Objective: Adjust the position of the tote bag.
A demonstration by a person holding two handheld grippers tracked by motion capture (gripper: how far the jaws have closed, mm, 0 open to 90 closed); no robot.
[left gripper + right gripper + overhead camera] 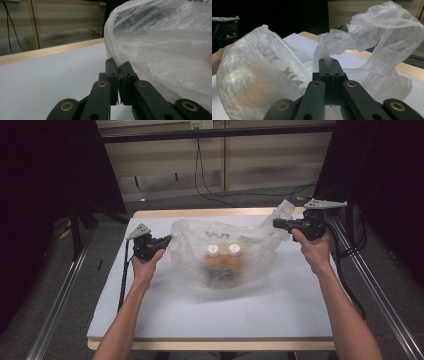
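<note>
- Plastic bag (225, 251), thin and translucent, sits puffed up near the middle of the white table (200, 315); each end of its rim is taken up by a gripper, and the right-hand handle is pulled up and out into a crumpled loop.
- Two bottles (223, 262) with white caps stand side by side inside the bag, orange bodies blurred through the film.
- Right gripper (276, 224), held raised at the table's far right, has its jaws pressed together on a strip of the bag's handle; the right gripper view shows the film rising from between them.
- Left gripper (169, 239), low at the bag's left side, has its jaws nearly together with a fold of the film's edge caught between the tips, as the left gripper view shows.
- Step in hand, as I judge it: both sides of the bag are gripped, ready for bringing the handles together or lifting.
- Next move likely calls for an even pull from both hands, gentle enough not to tear the film or tip the bottles.
</note>
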